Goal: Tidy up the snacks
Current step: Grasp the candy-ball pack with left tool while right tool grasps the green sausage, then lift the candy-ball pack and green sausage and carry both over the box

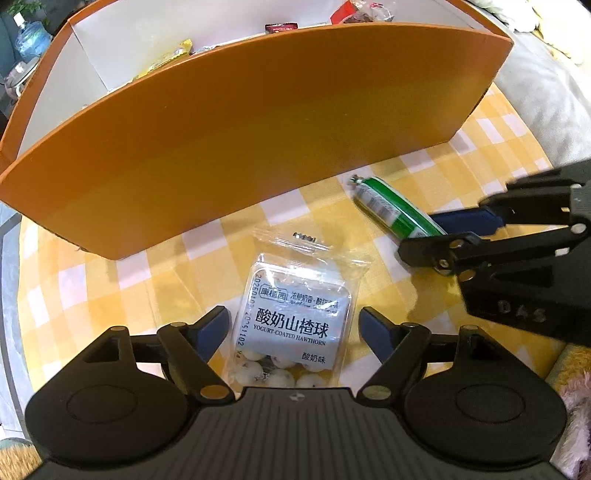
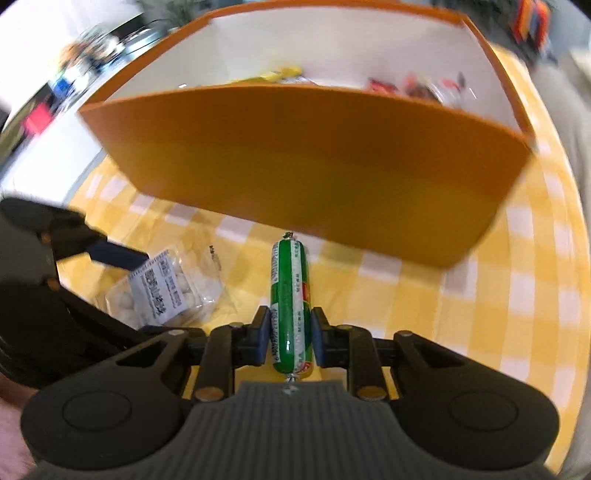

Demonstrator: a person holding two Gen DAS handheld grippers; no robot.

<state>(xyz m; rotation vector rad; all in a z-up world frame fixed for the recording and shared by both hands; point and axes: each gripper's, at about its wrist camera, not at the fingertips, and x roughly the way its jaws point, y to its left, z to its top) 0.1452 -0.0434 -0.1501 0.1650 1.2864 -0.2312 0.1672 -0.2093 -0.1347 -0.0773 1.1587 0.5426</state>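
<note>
1. Yellow-and-white checked cloth (image 1: 461,155) is covering the worktop, and both remaining snacks are lying on it in front of an orange box (image 1: 258,122).
2. Nearest the left gripper (image 1: 291,328), a clear pouch of yogurt-coated hawthorn balls (image 1: 295,325) is lying flat between the fingers. The fingers are standing wide apart on either side of the pouch and are not touching it.
3. Handling judgement for the pouch: it is looking light and crinkly, with slippery film and loose round pieces inside. Taking hold across the stiffer inner tray, not the thin sealed edge, is advisable.
4. To the right, the right gripper (image 2: 288,336) is closing its fingers on a green sausage stick (image 2: 290,295), near the end closest to the camera. The blue pads are sitting against both sides of the casing.
5. Handling judgement for the stick: it is appearing firm, smooth and round, so it is likely to roll or pivot in a grip this far from its middle.
6. Farthest away, the box is holding other wrapped snacks (image 1: 280,27) behind its front wall, well apart from the two items outside.
</note>
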